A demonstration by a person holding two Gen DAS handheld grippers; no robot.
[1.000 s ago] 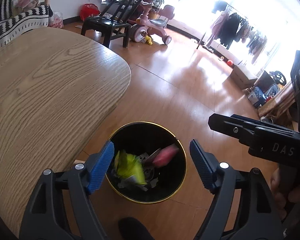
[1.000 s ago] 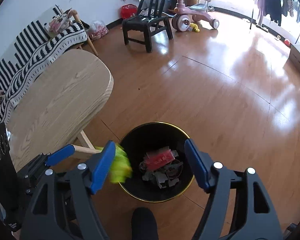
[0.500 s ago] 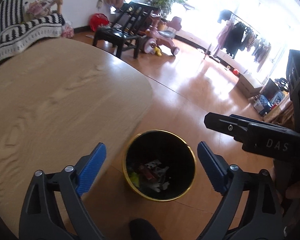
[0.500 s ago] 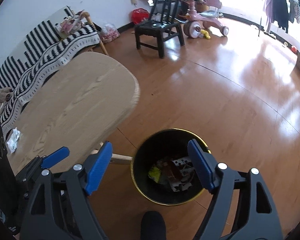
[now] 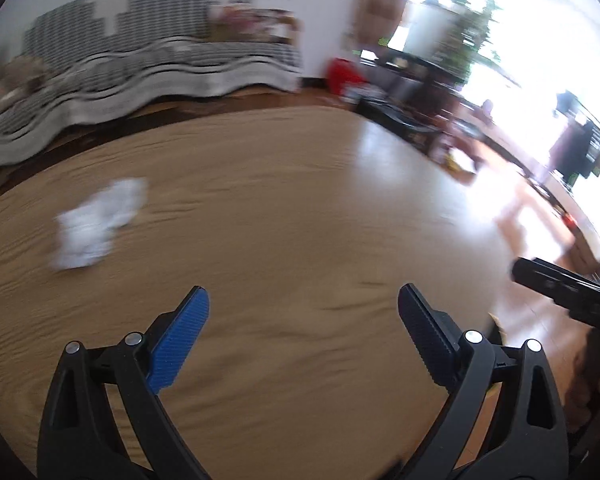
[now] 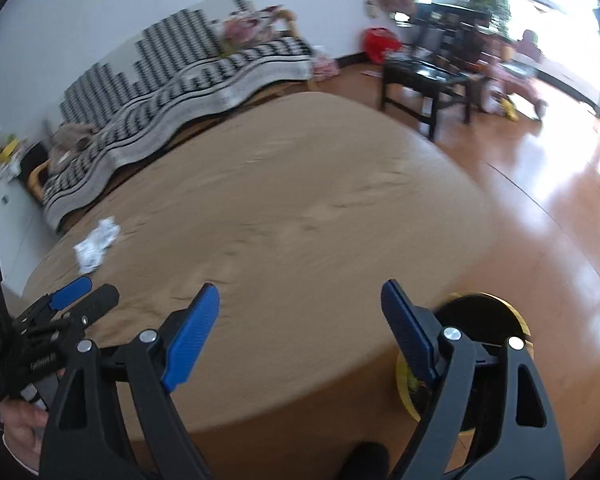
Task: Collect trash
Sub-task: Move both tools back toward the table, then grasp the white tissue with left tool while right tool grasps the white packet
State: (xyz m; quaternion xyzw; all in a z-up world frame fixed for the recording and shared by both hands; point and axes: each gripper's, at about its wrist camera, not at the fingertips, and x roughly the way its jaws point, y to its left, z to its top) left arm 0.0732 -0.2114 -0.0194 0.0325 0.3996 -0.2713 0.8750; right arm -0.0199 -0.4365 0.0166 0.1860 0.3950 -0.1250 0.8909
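A crumpled white paper (image 5: 96,224) lies on the wooden table (image 5: 284,216), far left of my left gripper (image 5: 303,308), which is open and empty above the table. The paper also shows in the right wrist view (image 6: 96,245) at the table's left part. My right gripper (image 6: 300,304) is open and empty over the table's near edge. The black bin with a gold rim (image 6: 484,312) stands on the floor beside the table, partly hidden behind my right finger. The left gripper also appears in the right wrist view (image 6: 80,296).
A striped sofa (image 6: 172,76) runs behind the table. A black chair (image 6: 432,76) and a pink ride-on toy (image 6: 516,76) stand on the wooden floor (image 6: 560,184) to the right. The left wrist view is motion-blurred.
Both grippers have swung up and left from over the bin to over the table. The yellow wrapper dropped into the bin. The white paper has come into view.
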